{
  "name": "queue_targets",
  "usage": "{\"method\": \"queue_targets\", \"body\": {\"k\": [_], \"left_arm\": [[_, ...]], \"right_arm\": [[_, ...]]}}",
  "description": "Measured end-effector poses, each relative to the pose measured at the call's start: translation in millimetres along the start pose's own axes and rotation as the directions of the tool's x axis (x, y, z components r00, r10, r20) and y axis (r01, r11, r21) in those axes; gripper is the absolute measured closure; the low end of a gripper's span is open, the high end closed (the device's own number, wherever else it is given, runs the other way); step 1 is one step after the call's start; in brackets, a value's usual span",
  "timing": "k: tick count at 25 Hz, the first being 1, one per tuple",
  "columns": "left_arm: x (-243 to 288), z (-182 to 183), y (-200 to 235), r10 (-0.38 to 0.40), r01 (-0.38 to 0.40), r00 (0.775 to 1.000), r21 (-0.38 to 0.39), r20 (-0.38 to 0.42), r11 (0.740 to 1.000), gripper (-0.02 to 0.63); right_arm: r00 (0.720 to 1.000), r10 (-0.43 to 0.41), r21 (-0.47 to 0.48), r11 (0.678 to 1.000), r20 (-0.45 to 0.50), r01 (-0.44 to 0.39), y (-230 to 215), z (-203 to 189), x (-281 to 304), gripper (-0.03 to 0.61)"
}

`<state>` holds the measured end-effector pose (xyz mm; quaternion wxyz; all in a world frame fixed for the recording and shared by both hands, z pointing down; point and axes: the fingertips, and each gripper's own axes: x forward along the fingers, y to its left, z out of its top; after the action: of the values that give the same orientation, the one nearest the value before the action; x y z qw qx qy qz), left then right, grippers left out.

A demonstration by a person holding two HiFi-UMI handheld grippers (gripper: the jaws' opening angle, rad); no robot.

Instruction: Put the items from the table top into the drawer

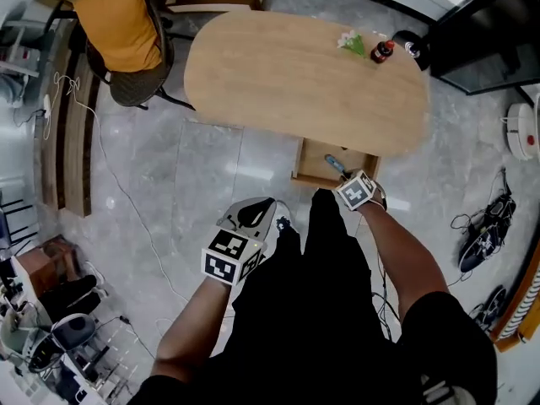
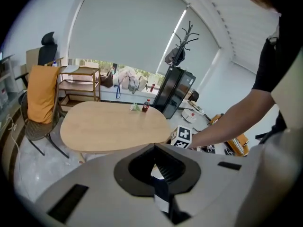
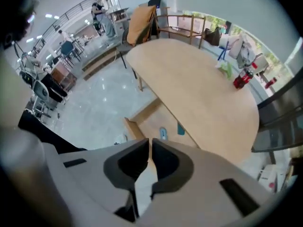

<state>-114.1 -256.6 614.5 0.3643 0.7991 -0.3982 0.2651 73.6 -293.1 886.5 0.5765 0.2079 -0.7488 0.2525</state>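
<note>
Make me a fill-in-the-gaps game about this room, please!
1. The drawer under the table is ____.
2. The chair wears an ____ cloth.
3. The right tongs hold ____.
4. The little bottle stands on top of the ____.

Missing words: open; orange; nothing; table.
</note>
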Motion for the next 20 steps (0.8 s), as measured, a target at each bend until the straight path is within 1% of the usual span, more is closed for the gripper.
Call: {"method": "queue_targets", "body": {"k": [2,3,5,7,9,11,14,16,18,20], "left_arm": [[-19.8,15.8,-4.6,-0.016,0.014,0.998,0.038,0.054,0.999,0.609],[-30.4,22.7,-8.7,-0.029,0.024,0.996,0.051,0.082,0.998,0.609],[-50.9,31.3,-19.7,-0.058,0.049,0.99,0.073,0.129,0.996,0.609],[-67.9,32.3,-31.3,-0.091,0.077,0.984,0.093,0.153,0.993,0.609],[-77.3,30.7,-42.7,-0.125,0.107,0.98,0.116,0.157,0.987,0.609],[-80.8,28.4,-53.6,-0.153,0.132,0.977,0.143,0.151,0.981,0.609],[-90.0,27.7,-70.9,-0.179,0.15,0.971,0.185,0.156,0.971,0.609],[-99.9,31.3,-87.0,-0.199,0.161,0.963,0.206,0.179,0.965,0.609],[-108.7,35.3,-103.9,-0.215,0.166,0.955,0.231,0.202,0.959,0.609],[-116.2,37.2,-120.2,-0.224,0.166,0.949,0.252,0.223,0.953,0.609]], "right_arm": [[0.994,0.023,0.087,0.996,0.104,-0.033,16.2,17.8,-51.3,0.572],[0.985,0.036,0.132,0.99,0.166,-0.058,26.6,26.4,-77.5,0.574],[0.953,0.037,0.201,0.974,0.301,-0.101,50.1,43.0,-134.0,0.575],[0.901,0.009,0.252,0.959,0.434,-0.132,75.9,56.6,-191.4,0.575],[0.835,-0.029,0.297,0.941,0.549,-0.163,98.7,64.7,-243.5,0.575],[0.771,-0.066,0.321,0.929,0.634,-0.184,118.5,65.2,-285.9,0.575],[0.696,-0.095,0.315,0.929,0.712,-0.195,145.8,56.2,-331.3,0.574],[0.657,-0.105,0.296,0.937,0.747,-0.187,157.8,48.4,-356.4,0.574],[0.62,-0.13,0.286,0.945,0.774,-0.16,161.7,41.7,-379.6,0.574],[0.579,-0.142,0.281,0.947,0.803,-0.157,164.4,35.9,-401.8,0.574]]}}
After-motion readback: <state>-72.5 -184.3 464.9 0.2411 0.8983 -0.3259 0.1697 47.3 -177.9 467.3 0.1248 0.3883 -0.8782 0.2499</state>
